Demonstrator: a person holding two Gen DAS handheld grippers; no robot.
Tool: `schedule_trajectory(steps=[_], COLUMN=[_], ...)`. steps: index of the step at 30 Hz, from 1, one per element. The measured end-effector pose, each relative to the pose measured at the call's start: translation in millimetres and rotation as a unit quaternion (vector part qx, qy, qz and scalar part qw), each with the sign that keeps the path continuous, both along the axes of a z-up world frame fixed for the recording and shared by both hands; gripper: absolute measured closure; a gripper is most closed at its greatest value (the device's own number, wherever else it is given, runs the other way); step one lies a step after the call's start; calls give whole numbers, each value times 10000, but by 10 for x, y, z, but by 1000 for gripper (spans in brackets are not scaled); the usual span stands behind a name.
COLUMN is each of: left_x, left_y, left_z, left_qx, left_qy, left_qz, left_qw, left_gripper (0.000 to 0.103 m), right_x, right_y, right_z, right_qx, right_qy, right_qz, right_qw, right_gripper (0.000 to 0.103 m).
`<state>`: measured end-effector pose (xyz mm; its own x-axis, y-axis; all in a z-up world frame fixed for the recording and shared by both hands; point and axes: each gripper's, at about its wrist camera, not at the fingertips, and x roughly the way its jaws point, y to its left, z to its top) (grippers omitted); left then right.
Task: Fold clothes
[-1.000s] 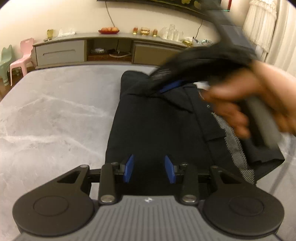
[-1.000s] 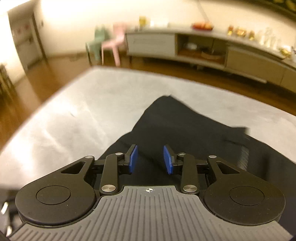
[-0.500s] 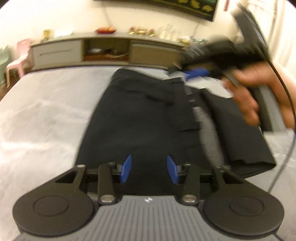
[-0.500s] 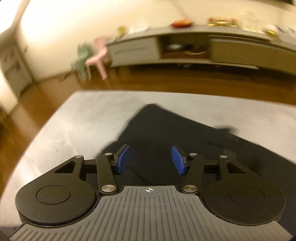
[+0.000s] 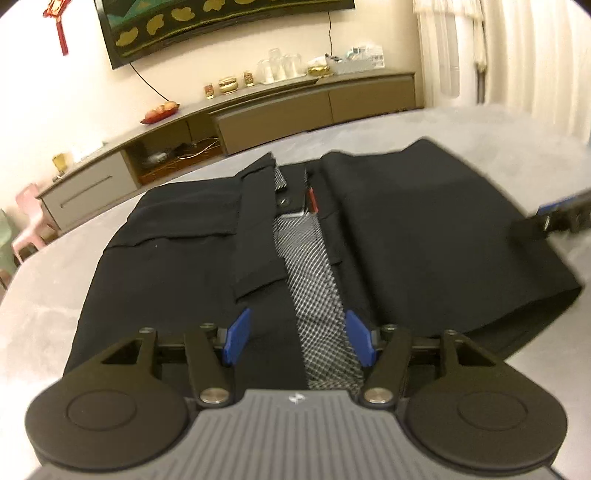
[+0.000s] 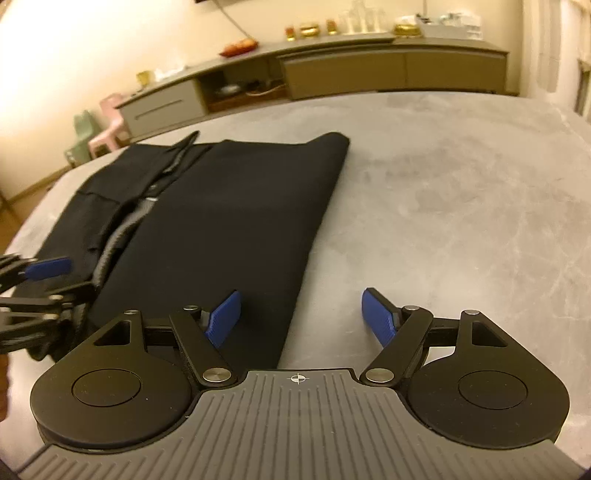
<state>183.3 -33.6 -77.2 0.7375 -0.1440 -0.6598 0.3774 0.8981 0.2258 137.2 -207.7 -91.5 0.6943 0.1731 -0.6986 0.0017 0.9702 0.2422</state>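
While the black garment (image 5: 424,229) is lying spread flat on the grey marbled bench (image 6: 461,192), both grippers are hovering at its near edge with nothing between their blue pads. At the far left of the room, beyond the bench, a pink chair (image 5: 27,218) is standing on the floor, and a long low cabinet (image 5: 258,114) is running along the far wall under a dark framed panel (image 5: 221,26), carrying a red plate of fruit (image 5: 160,110) and some clear glasses (image 5: 280,66).

On the left side of the garment, a folded panel is lying over the cloth, and just right of it a strip of grey patterned lining (image 5: 310,266) is showing down the middle, running from far to near. The left gripper (image 5: 297,341) is sitting over the near end of that strip, its fingers spread apart, one on each side of the lining.

Further right, the garment's right half is lying smooth, its edge ending on bare bench. The right gripper (image 6: 301,319) is standing wide open over that right edge, its left pad (image 6: 223,317) above the black cloth and its right pad (image 6: 378,317) above the bare bench surface.
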Motion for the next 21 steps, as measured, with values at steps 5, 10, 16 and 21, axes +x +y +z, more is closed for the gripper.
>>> schedule_trajectory(steps=[5,10,16,21], left_x=[216,372,364,291], left_y=[117,219,135,-9], left_z=[-9,19,203,415], left_qx=[100,105,-415,-694], left_qy=[-88,-116,285,515], left_qz=[413,819,573,-19], left_qw=[9991,9965,9971,9963], left_gripper=[52,57,58,54], right_x=[134,101,62,-2], right_y=[294,414,155,24], right_z=[-40,-8,2,31], right_qx=[-306,-712,-56,379], right_qy=[-137,-235,-105,69], right_qz=[471,472,161,-148], right_qw=[9983,9961,9998,9991], right_gripper=[57,72,68,45])
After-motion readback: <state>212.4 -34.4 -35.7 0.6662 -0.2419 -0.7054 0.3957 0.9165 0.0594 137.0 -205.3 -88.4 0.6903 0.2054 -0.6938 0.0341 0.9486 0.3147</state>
